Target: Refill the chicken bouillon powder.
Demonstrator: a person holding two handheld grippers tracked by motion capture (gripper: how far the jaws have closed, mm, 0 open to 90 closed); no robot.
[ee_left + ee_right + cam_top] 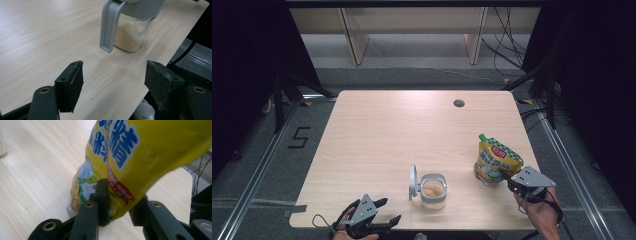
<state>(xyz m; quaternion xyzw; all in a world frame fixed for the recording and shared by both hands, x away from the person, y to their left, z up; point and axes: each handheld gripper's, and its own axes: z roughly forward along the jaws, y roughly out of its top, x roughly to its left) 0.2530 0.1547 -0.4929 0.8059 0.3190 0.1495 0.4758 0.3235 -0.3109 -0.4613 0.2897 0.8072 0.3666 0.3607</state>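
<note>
While the right gripper [117,202] has its jaws around the yellow pouch's [140,157] lower edge, the left gripper [113,82] gapes wide, empty, the grain jar [131,30] just ahead.

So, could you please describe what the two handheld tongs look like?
Both the left tongs and the right tongs are black, each topped by a grey three-cornered plate. The jaws are blocky black pads on arms with brass-ringed holes. A thin dark cable loops from the left one.

Left tool [384,211] agape, right tool [507,178] narrow.
</note>
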